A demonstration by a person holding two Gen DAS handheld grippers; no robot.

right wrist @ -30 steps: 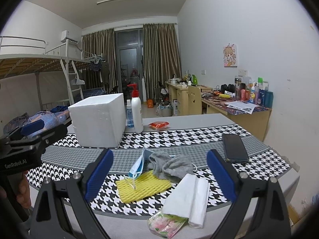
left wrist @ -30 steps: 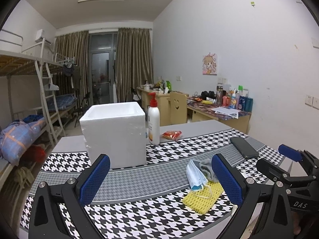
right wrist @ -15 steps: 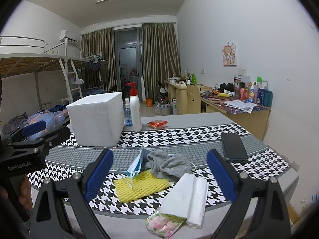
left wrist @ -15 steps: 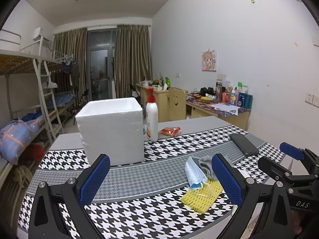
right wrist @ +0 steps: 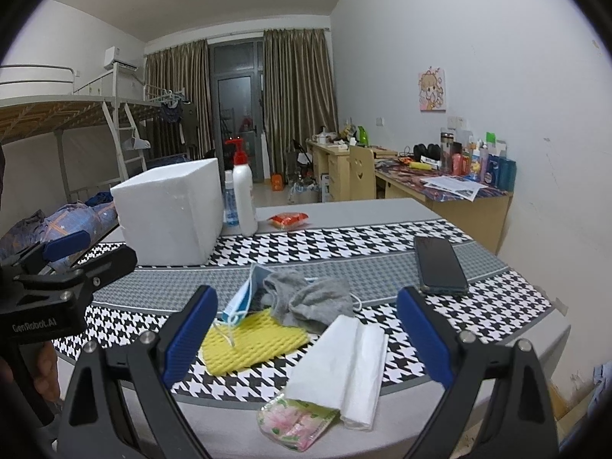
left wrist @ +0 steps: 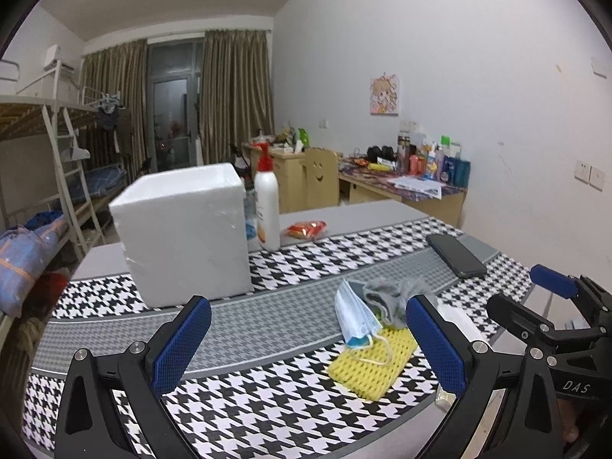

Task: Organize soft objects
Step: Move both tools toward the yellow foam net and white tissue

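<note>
A pile of soft things lies near the table's front edge: a yellow foam net (right wrist: 252, 338) (left wrist: 373, 365), a blue face mask (right wrist: 243, 298) (left wrist: 357, 315), a grey sock (right wrist: 311, 298) (left wrist: 386, 300), and a white tissue pack (right wrist: 344, 371). A white foam box (left wrist: 183, 231) (right wrist: 170, 212) stands at the back left. My right gripper (right wrist: 306, 338) is open, hovering just above the pile. My left gripper (left wrist: 308, 344) is open too, over the cloth to the pile's left, its right finger beside the mask.
A black phone (right wrist: 438, 266) (left wrist: 455, 256) lies to the right. A white pump bottle (right wrist: 244, 201) and a red snack packet (right wrist: 287, 220) sit behind the box. The houndstooth tablecloth (left wrist: 267, 409) covers the table. A bunk bed stands left, desks at the back right.
Both grippers dropped slightly and eased forward toward the table; the pile sits a little nearer in the right wrist view. Nothing was grasped.
</note>
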